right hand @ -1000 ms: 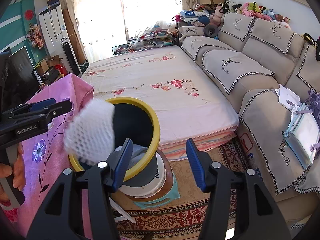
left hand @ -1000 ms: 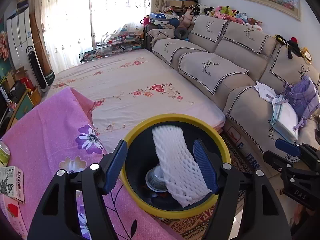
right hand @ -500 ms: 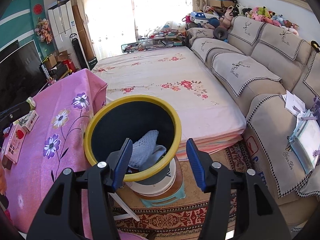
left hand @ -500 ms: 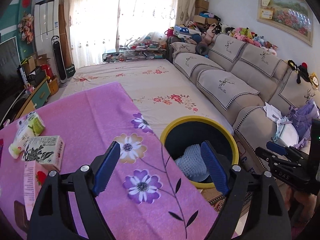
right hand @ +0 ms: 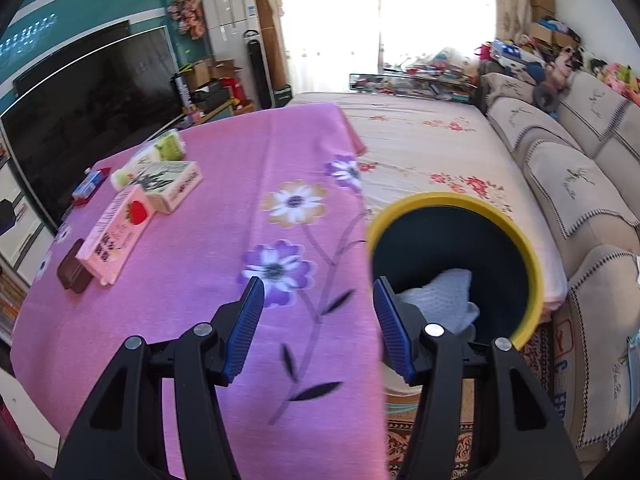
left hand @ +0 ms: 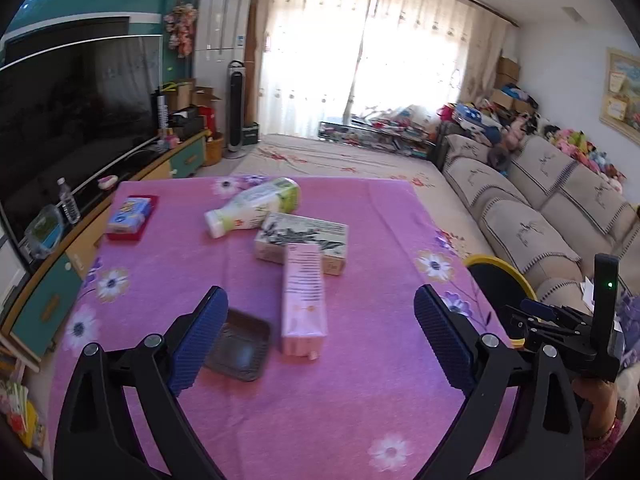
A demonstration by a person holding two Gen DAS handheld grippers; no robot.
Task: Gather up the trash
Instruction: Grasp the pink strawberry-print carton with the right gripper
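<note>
On the pink flowered tablecloth (left hand: 360, 400) lie a pink carton (left hand: 303, 298), a pale printed box (left hand: 301, 242), a white and green bottle (left hand: 252, 206), a dark plastic tray (left hand: 238, 344) and a blue pack on a red tray (left hand: 130, 214). My left gripper (left hand: 320, 338) hovers over the carton's near end, its jaws opening, nothing between them. My right gripper (right hand: 318, 328) is open and empty over the table's right edge, beside the yellow-rimmed black bin (right hand: 456, 256). White foam netting (right hand: 444, 300) lies inside the bin. The carton (right hand: 116, 236) also shows far left in the right wrist view.
A beige sofa (left hand: 540, 216) runs along the right wall, and a flowered mattress (right hand: 420, 148) lies beyond the table. A large dark television (left hand: 68, 120) on a low cabinet stands to the left. A hand holds the right gripper's body (left hand: 568, 340) at the table's right side.
Both grippers swung left from over the bin to over the table. The foam netting left my left gripper and fell into the bin. The left jaws spread wider.
</note>
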